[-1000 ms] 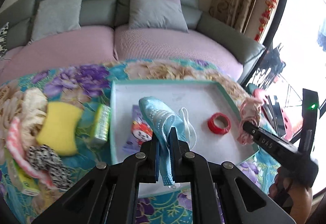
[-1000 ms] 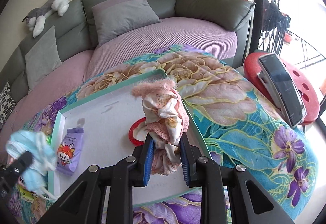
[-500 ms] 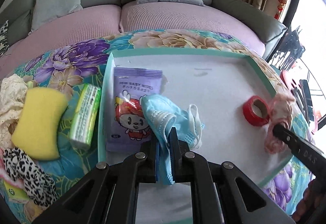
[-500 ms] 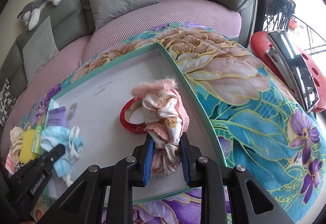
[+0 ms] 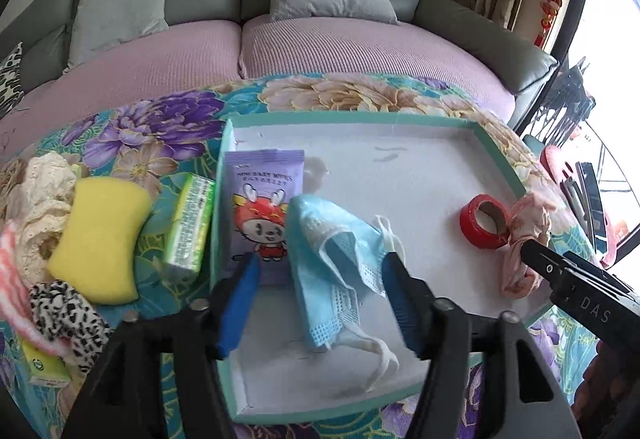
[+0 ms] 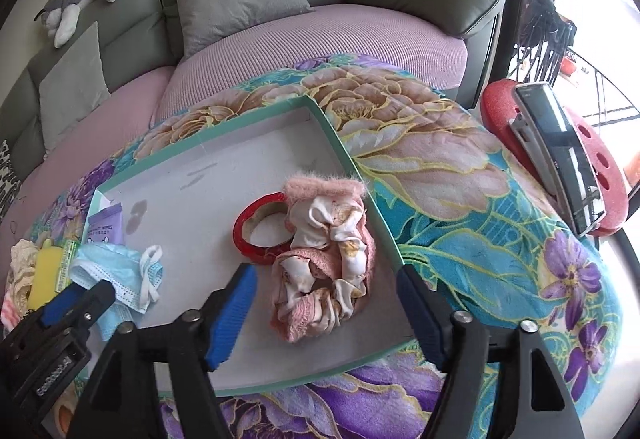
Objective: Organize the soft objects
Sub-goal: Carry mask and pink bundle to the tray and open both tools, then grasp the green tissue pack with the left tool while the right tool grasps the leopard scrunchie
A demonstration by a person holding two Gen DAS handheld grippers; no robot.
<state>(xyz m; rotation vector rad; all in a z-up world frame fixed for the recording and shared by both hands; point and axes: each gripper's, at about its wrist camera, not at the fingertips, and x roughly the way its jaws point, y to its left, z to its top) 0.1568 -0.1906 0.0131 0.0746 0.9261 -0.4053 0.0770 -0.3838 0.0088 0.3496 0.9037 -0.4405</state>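
A teal-rimmed white tray [image 5: 496,155] [image 6: 332,127] lies on the floral tablecloth. My left gripper [image 5: 320,263] is open around a crumpled blue face mask [image 5: 332,263] [image 6: 116,271] lying in the tray beside a purple wipes packet [image 5: 260,207]. My right gripper [image 6: 326,275] is open around a pink and cream scrunchie bundle [image 6: 328,259] [image 5: 524,235], which rests in the tray against a red tape roll [image 6: 260,227] [image 5: 484,219].
Left of the tray lie a yellow sponge [image 5: 100,239], a green tissue pack [image 5: 192,223], a cream lace cloth [image 5: 36,195] and a leopard-print scrunchie [image 5: 64,315]. A red stool with a phone [image 6: 560,151] stands at the right. A sofa [image 6: 320,31] is behind the table.
Both grippers have opened. The blue mask and the pink scrunchie bundle were let go and now lie in the tray.
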